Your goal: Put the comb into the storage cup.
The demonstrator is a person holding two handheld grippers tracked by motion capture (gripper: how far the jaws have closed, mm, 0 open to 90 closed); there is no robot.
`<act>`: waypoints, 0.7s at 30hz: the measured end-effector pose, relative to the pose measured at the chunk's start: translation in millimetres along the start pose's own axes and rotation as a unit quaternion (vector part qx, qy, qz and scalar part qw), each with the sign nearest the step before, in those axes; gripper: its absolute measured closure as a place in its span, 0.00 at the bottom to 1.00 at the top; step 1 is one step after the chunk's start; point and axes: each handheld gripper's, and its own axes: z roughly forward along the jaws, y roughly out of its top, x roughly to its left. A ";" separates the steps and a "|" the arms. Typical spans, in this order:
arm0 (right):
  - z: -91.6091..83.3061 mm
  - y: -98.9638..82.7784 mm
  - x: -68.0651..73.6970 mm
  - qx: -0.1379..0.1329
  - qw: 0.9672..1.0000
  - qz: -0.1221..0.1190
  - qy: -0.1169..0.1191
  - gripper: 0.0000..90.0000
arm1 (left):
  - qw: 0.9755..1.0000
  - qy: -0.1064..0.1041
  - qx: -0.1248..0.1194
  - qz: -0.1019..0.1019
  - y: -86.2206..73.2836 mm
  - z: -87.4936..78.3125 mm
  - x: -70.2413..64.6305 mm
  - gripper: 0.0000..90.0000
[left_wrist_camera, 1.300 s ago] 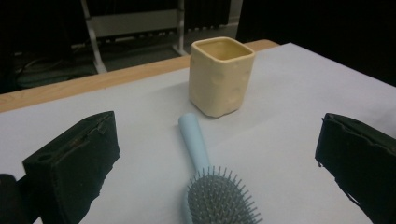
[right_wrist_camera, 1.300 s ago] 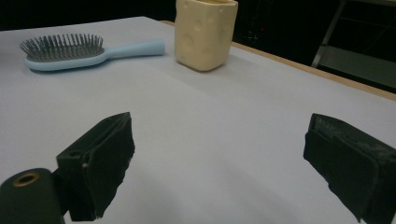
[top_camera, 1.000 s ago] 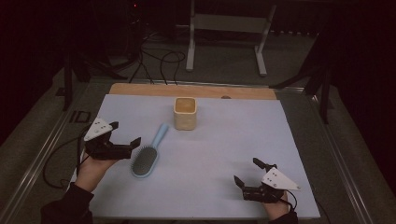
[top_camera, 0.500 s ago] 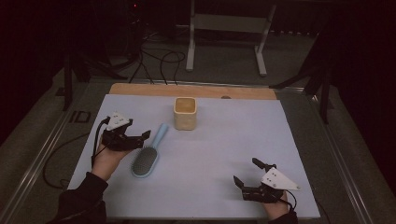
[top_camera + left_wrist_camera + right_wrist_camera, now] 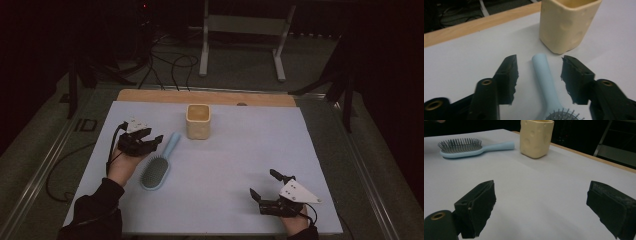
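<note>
On the desk (image 5: 310,150), beside the cup (image 5: 198,121): hairbrush (image 5: 159,165) | light, stiff, smooth plastic; grip mid-handle | left tongs (image 5: 539,75) closing, straddling handle, no contact | right tongs (image 5: 544,207) wide, empty

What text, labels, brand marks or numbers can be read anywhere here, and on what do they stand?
None can be read. The hairbrush, the yellow cup, the white mat and both grippers, left and right, bear no print that shows.
</note>
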 end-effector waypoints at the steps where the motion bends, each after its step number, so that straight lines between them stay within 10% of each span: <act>1: 0.1 -0.1 0.1 0.001 1.000 -0.001 0.001 0.09 | 1.000 -0.001 0.012 0.001 -0.5 7.9 -0.8 0.61; 21: -0.2 0.1 -0.1 -0.001 1.000 -0.003 0.005 0.09 | 0.994 0.004 0.104 -0.036 -4.5 58.3 -0.9 1.00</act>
